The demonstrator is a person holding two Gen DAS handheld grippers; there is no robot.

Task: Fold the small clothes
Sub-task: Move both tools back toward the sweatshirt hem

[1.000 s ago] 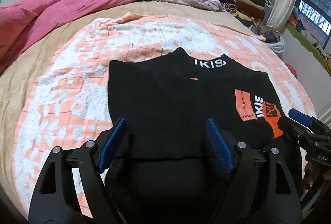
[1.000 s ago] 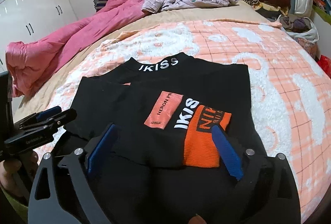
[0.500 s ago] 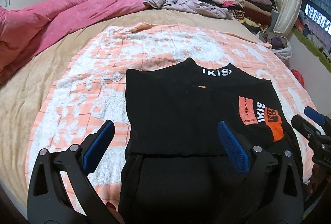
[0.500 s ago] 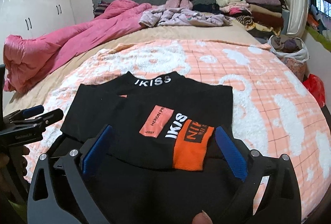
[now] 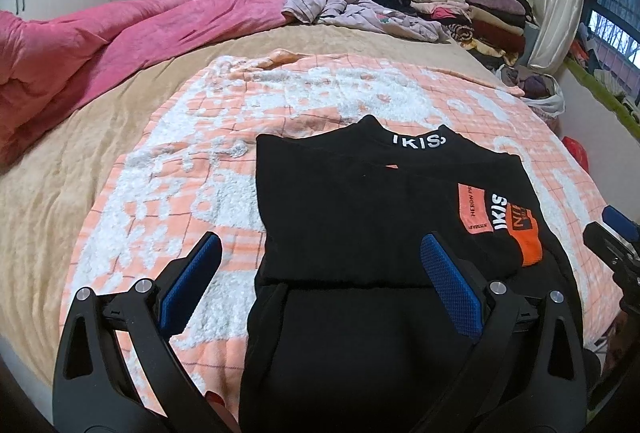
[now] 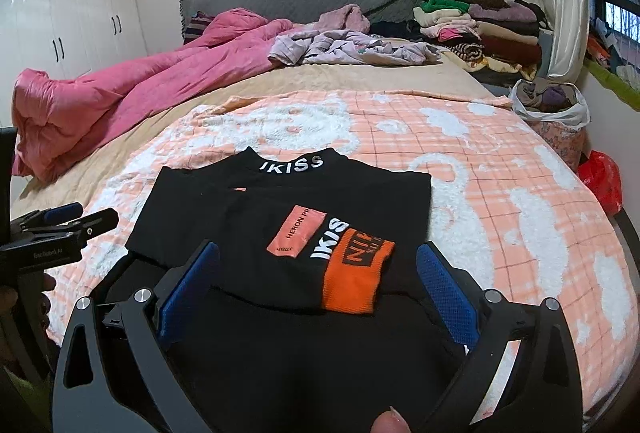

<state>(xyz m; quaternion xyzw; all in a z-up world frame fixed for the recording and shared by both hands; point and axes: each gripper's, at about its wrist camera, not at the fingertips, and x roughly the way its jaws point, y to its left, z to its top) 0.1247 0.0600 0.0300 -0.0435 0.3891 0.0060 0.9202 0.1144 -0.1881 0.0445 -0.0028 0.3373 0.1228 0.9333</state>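
Black sweater (image 6: 280, 233) lies folded on the orange-and-white blanket (image 6: 500, 169) near the bed's (image 5: 60, 161) near edge, orange sleeve cuff (image 6: 356, 273) laid on top. Left gripper (image 5: 320, 281) has just been opening and now stands spread wide, nothing between its pads; right gripper (image 6: 316, 285) is spread too, above the sweater, gripping nothing. White bag (image 6: 552, 105) off the bed's far right corner holds bundled clothes.

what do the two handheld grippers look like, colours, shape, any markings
Both look alike. The left gripper and right gripper each have two matte black fingers, cut out into open triangular frames, with round silver bolt heads at the joints. Each fingertip carries a flat, textured blue pad. Seen side-on from the right wrist camera, the left gripper's black body bears small pale lettering, too blurred to read. No cables or sleeves show.
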